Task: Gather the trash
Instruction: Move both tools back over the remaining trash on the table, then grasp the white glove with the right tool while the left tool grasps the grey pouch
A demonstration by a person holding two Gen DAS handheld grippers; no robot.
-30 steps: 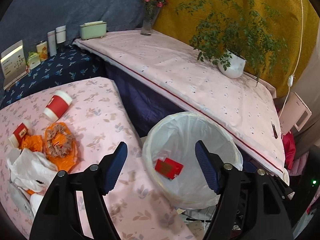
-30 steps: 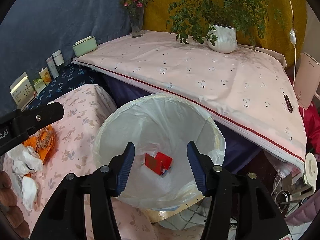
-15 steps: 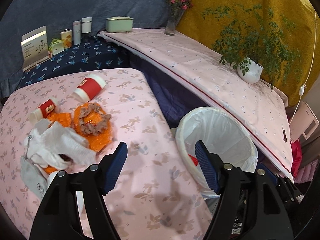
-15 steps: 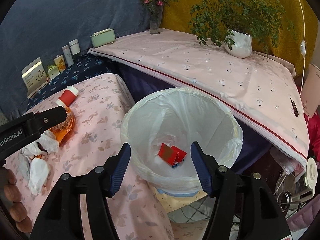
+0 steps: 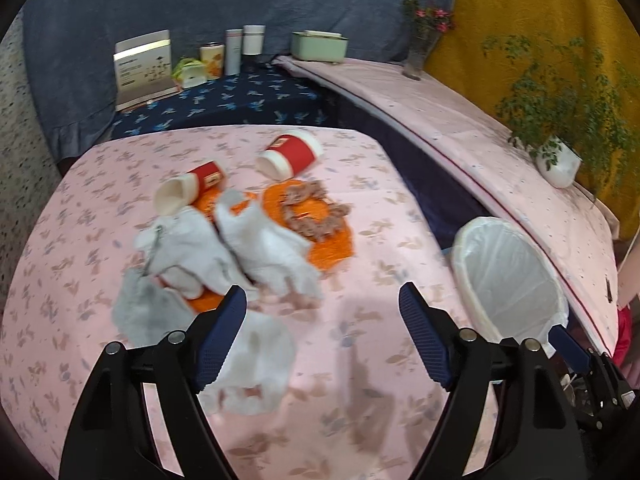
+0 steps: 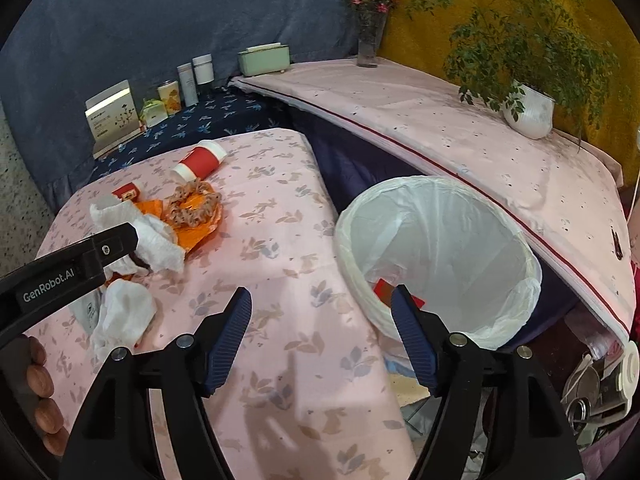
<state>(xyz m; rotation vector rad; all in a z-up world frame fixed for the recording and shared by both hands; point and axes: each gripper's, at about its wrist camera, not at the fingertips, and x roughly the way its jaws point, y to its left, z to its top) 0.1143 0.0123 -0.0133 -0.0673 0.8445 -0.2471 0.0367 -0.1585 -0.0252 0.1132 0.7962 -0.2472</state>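
A pile of trash lies on the pink floral table [image 5: 360,360]: crumpled white tissues [image 5: 264,244], orange wrappers [image 5: 328,240] with a brown ring-shaped piece [image 5: 312,212], and two red paper cups [image 5: 292,154] [image 5: 192,188] on their sides. My left gripper [image 5: 322,320] is open and empty, just in front of the pile. The white-lined trash bin [image 6: 440,256] stands right of the table with a red packet [image 6: 386,292] inside. My right gripper [image 6: 322,328] is open and empty, over the table edge beside the bin. The left gripper also shows in the right wrist view [image 6: 72,268].
A longer pink-covered table [image 6: 440,120] runs behind the bin, with a potted plant [image 6: 528,108], a flower vase [image 6: 368,48] and a green box [image 6: 264,58]. Bottles and a card [image 5: 144,68] stand on the dark blue cloth at the back.
Both grippers swung left, away from the bin. The left one now faces the trash pile on the table; the right one moved from over the bin to the table edge.
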